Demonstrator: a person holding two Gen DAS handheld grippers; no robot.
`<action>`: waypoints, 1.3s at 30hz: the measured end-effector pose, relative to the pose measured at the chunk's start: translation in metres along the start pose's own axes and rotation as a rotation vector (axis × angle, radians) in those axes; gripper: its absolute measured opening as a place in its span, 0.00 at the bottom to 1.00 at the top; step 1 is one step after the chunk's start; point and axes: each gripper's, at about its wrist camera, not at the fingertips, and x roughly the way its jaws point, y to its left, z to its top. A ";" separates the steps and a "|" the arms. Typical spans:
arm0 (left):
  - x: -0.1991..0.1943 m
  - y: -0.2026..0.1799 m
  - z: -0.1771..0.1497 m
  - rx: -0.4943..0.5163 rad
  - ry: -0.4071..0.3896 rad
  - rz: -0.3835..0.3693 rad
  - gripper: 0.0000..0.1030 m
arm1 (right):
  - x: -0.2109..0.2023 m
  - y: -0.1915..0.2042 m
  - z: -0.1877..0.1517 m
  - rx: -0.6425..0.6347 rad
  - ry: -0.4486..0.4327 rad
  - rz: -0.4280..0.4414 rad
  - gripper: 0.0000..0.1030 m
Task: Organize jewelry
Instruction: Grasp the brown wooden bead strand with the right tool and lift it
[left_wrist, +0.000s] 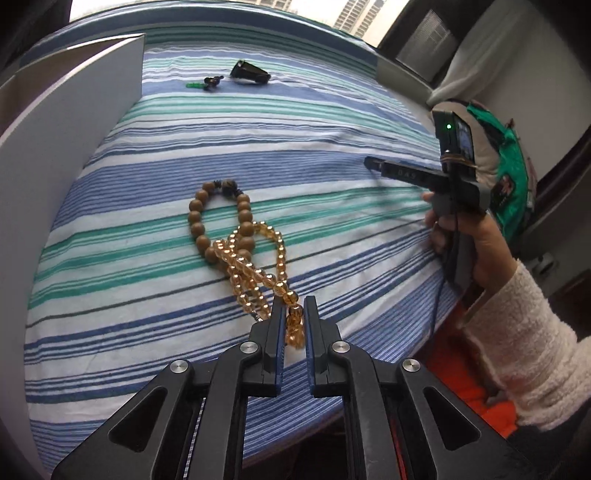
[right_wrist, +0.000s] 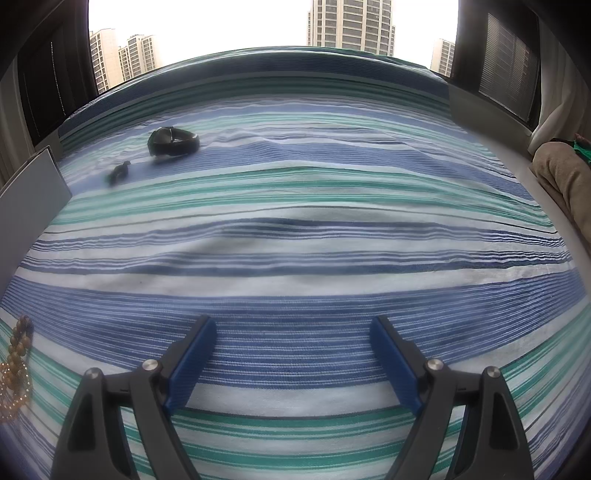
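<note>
- The amber beads (left_wrist: 258, 273) are a long strand of clear, honey-coloured round beads, glossy with small highlights, looped over itself on the sheet (left_wrist: 332, 122).
- One end of the strand runs up between the pads of the left gripper (left_wrist: 294, 314), whose jaws stand narrow and clamp it; a few beads show in the slot between the blue pads.
- The wooden beads (left_wrist: 207, 218) form a bracelet of larger matt brown balls with a darker knotted bead at its far end; it lies flat, and the amber strand crosses over its near right side, touching it.
- Both lie in the near middle of the bed in the left wrist view, and at the near left edge in the right wrist view.
- The right gripper (right_wrist: 293, 328) has its jaws spread wide with nothing between them, hovering over bare sheet, well to the right of the beads.
- A hand (left_wrist: 476, 243) in a fluffy cream sleeve (left_wrist: 532, 354) holds that gripper.
- Far left on the sheet lie a black watch (right_wrist: 173, 142) and, just nearer and left of it, a small dark piece with a green tip (left_wrist: 207, 83).
- The sheet is striped blue, teal and white, slightly wrinkled.
- A grey box (left_wrist: 74, 110) stands at the left edge.
- Beyond the bed a window (right_wrist: 236, 26) shows tower blocks; a cushion (left_wrist: 502, 162) lies at the right.
</note>
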 end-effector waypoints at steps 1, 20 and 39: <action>0.002 0.002 -0.003 -0.011 0.002 0.000 0.13 | 0.000 0.000 0.000 0.000 0.000 0.000 0.85; -0.038 0.025 -0.033 -0.119 -0.121 0.073 0.53 | 0.004 0.156 0.007 0.097 0.430 0.704 0.63; -0.042 0.051 -0.049 -0.238 -0.118 0.081 0.55 | -0.086 0.181 0.026 -0.050 0.231 0.756 0.12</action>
